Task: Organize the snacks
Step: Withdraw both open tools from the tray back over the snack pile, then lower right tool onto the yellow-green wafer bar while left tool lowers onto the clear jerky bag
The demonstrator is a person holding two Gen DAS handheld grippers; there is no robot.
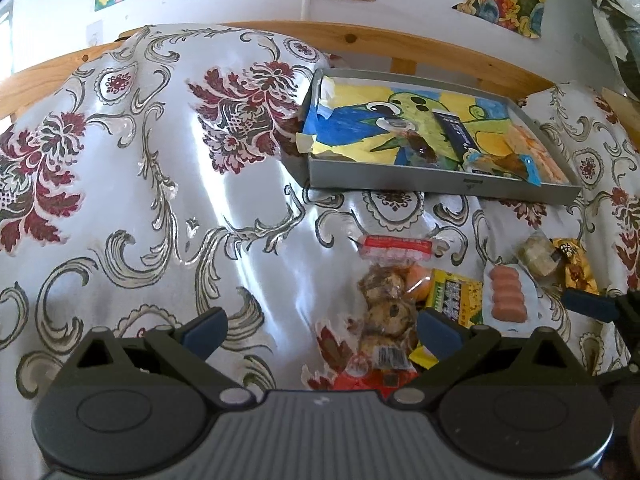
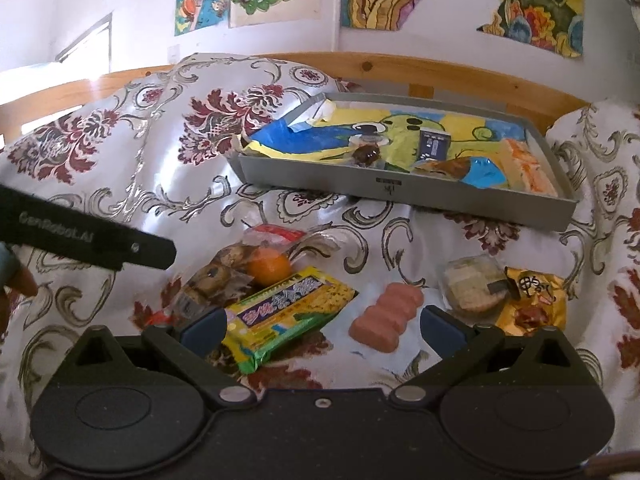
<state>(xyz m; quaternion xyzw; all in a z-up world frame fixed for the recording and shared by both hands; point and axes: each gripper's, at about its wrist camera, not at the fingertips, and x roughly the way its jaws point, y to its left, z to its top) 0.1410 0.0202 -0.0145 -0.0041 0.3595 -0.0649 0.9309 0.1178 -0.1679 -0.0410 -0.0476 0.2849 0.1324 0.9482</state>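
Few snacks already in grey tray (image 2: 404,194) at 12 o'clock; most remain loose on cloth (image 2: 120,168): yellow packet (image 2: 288,312), pink wafers (image 2: 386,316), orange (image 2: 269,269); left gripper (image 1: 320,326) and right gripper (image 2: 320,326) both spread, empty.

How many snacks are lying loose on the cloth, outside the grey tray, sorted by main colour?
Red: 1, the red-labelled packet
Brown: 1, the bag of brown cakes
Orange: 1, the orange fruit
Yellow-green: 1, the yellow-green packet
Pink: 1, the pink ridged snack
Pale: 1, the clear-wrapped pale cake
Gold: 1, the gold packet
Total: 7
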